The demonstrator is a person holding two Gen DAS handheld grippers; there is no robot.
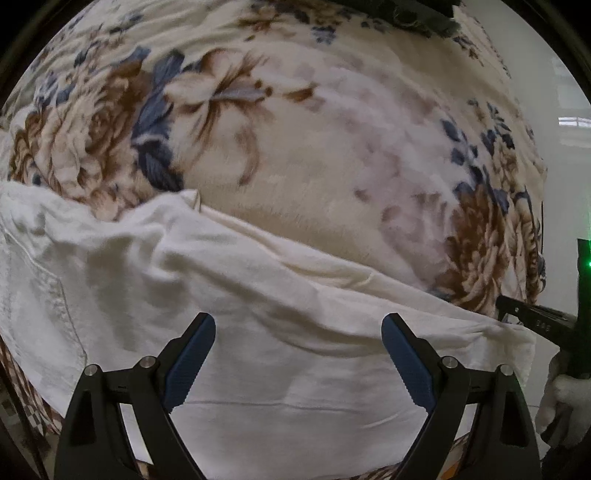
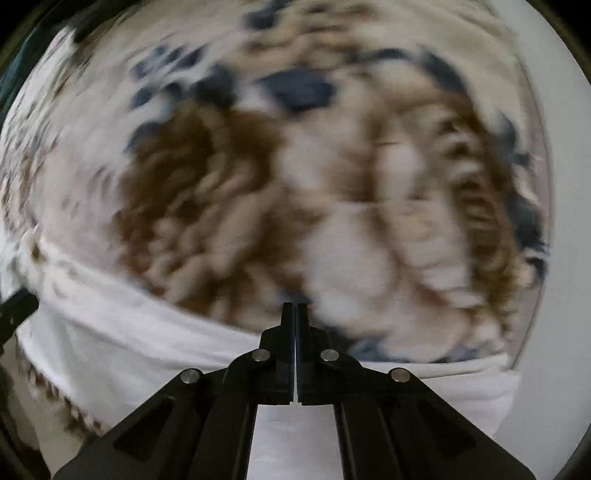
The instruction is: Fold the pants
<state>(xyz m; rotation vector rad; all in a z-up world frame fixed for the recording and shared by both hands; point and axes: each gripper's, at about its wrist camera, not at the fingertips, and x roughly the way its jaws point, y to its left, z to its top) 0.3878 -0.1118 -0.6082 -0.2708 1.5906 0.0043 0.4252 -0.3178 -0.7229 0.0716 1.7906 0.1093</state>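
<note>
One pair of white pants (image 1: 258,332) lies across one floral blanket (image 1: 295,147). The left gripper (image 1: 298,332) hangs over the cloth, fingers spread wide. The right gripper (image 2: 295,308) has its fingers pressed together; that view is blurred, so whether it pinches fabric I cannot tell. Only the left view shows a gloved hand (image 1: 561,406).

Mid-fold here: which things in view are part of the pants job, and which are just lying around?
Part of the job:
- white pants, spread across the bed
- left hand-held gripper, open above them
- right hand-held gripper, shut

Just there:
- floral blanket under the pants
- dark cloth at the far edge
</note>
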